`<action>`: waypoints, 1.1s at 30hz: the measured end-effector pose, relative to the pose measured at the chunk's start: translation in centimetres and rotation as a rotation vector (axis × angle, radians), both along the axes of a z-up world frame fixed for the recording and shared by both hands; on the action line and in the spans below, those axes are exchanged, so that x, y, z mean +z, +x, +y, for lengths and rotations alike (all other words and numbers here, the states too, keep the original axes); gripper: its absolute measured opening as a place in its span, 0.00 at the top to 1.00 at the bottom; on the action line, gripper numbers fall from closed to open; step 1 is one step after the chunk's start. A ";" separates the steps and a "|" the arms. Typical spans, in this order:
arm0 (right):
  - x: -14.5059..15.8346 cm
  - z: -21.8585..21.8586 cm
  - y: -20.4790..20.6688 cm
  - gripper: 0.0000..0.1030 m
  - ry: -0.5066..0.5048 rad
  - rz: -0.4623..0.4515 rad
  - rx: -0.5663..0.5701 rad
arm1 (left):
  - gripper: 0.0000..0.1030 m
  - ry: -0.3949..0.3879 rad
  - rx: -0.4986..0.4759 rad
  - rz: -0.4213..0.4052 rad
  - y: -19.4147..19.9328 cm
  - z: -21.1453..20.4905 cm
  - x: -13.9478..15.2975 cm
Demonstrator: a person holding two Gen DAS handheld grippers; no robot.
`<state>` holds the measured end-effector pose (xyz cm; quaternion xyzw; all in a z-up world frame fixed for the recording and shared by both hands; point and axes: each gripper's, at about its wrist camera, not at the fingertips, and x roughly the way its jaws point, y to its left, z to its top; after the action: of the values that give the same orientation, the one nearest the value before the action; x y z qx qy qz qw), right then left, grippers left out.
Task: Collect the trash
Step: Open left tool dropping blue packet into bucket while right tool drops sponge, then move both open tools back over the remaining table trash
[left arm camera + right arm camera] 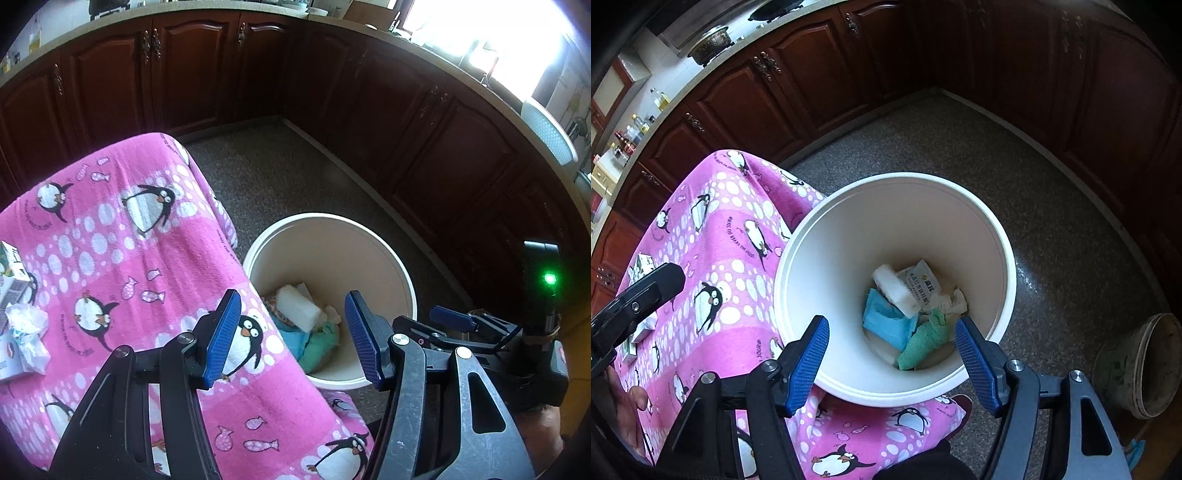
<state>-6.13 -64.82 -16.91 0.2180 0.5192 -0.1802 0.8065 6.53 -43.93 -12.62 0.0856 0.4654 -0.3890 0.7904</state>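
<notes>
Several pieces of trash at the bottom of the white bucket [894, 229]: white foam block [895, 291], long axis running from upper left to lower right; printed packet [919, 284] touching it; blue cloth [888, 323] just beside; green cloth [925, 341], long axis slanting from lower left to upper right; crumpled tissue [955, 301] at the right. Right gripper [892, 354] above the near rim, fingers [807, 356] apart, nothing between them, nothing touched. Left gripper [291, 336] over the edge of the pink penguin cloth [122, 236], fingers [223, 334] apart, empty. More trash on that cloth at far left: crumpled wrapper [27, 332], small boxes [13, 273]. Bucket standing on the speckled floor [1052, 206], beside dark wooden cabinets [192, 70].
</notes>
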 end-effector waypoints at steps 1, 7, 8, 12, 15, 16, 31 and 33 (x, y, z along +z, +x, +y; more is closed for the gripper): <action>0.1 0.1 0.0 0.34 0.000 -0.001 0.002 | 0.45 0.001 0.002 -0.007 -0.1 0.3 0.2; 1.5 2.1 0.3 0.34 -0.025 -0.023 0.038 | 0.45 0.004 0.026 -0.048 -0.4 2.5 1.0; 1.8 2.6 0.3 0.34 -0.028 -0.028 0.045 | 0.45 0.003 0.032 -0.057 -0.5 3.0 1.2; 3.0 4.4 0.6 0.33 -0.042 -0.050 0.079 | 0.45 0.004 0.078 -0.096 -0.5 5.5 2.0; 4.0 6.2 1.1 0.33 -0.057 -0.074 0.108 | 0.45 -0.004 0.109 -0.108 -0.4 7.7 2.6; 4.3 6.8 1.2 0.33 -0.060 -0.082 0.120 | 0.45 -0.003 0.120 -0.114 -0.2 8.1 2.8; 7.0 15.8 4.0 0.31 -0.076 -0.140 0.288 | 0.45 -0.001 0.252 -0.195 -0.1 17.3 5.5; 7.0 16.7 4.3 0.31 -0.074 -0.143 0.303 | 0.45 0.001 0.268 -0.201 -0.1 18.3 5.6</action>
<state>-1.79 -48.11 -9.92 0.1196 0.4806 -0.0593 0.8667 6.44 -25.60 -7.01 0.0614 0.3915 -0.2693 0.8777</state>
